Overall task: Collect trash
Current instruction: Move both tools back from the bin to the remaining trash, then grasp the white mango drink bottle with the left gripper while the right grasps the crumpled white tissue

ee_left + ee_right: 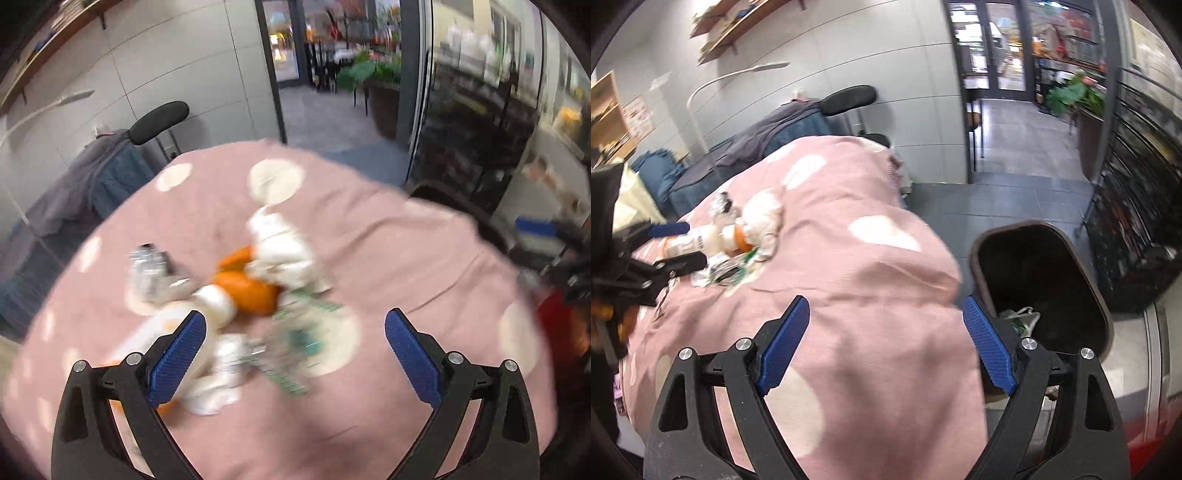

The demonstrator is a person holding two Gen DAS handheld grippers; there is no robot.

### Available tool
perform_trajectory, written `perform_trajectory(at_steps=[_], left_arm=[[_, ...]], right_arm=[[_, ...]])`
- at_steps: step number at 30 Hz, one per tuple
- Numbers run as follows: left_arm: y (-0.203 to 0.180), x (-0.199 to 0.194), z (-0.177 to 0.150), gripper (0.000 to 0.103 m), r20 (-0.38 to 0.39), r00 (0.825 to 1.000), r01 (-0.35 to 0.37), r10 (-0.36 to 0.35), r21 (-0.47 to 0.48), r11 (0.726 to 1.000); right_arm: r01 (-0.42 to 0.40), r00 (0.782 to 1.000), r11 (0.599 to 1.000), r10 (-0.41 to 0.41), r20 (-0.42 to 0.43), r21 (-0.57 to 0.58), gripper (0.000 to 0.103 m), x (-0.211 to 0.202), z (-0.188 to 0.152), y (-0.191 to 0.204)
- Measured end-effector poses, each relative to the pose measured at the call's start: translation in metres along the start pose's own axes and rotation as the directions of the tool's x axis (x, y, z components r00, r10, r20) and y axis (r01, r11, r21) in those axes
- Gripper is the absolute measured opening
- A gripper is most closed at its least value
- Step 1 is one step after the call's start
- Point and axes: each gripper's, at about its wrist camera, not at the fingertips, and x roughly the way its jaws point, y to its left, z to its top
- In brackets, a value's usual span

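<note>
1. My right gripper [886, 345]: jaws wide, nothing between them, over the pink dotted cloth [849, 266].
2. Trash pile [738, 240] far left, my left gripper [677, 245] at it.
3. Dark bin [1043, 284] right, some trash inside.

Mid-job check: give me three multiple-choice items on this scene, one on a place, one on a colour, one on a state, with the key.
1. Where is the bin?
A. on the table
B. on the floor beside the table
C. on the shelf

2. What colour is the cloth under the trash?
A. pink with pale spots
B. plain blue
C. green

3. How do the right tongs stand?
A. shut on a bottle
B. shut, empty
C. open, empty

Key: B, the bin stands below the cloth's edge; A, pink cloth with pale spots in both views; C, the pads stand wide apart with only cloth behind.
</note>
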Motion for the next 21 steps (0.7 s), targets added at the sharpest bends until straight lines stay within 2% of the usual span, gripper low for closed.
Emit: perform_trajectory(at_steps=[3,6,8,12,15,17,21], left_arm=[[0.024,0.008,0.001,0.096,-0.077,0.996,-0.043,0.048,0.066,0.997],[0.045,0.026,-0.003,0.096,-0.182,0.976,-0.091,0.119,0.157,0.983],[0.057,0.032,-0.01,0.095,-0.218,0.961,-0.119,0.172,0.233,0.965],[0.064,0.058,-0.013,0.084,-0.317,0.927,-0.099,0.199,0.305,0.947],[0.068,0.073,-0.021,0.075,-0.358,0.906,-0.101,0.226,0.337,0.936],[0.072,0.074,-0.028,0.072,-0.369,0.904,-0.088,0.216,0.332,0.939],[0.07,0.073,-0.029,0.069,-0.338,0.913,-0.114,0.229,0.328,0.938]], right_arm=[[-0.013,1.0,1.0,0.013,-0.004,-0.024,0.084,0.002,0.002,0.012],[-0.032,0.999,0.999,0.032,-0.015,-0.023,0.084,0.004,0.002,0.019],[-0.042,0.999,0.999,0.042,-0.02,-0.022,0.084,0.005,0.002,0.023],[-0.057,0.998,0.998,0.056,-0.028,-0.031,0.085,0.008,0.007,0.033],[-0.064,0.998,0.996,0.062,-0.033,-0.057,0.085,0.011,0.013,0.042],[-0.074,0.997,0.993,0.07,-0.039,-0.087,0.085,0.014,0.018,0.052],[-0.092,0.995,0.984,0.085,-0.052,-0.15,0.085,0.022,0.028,0.071]])
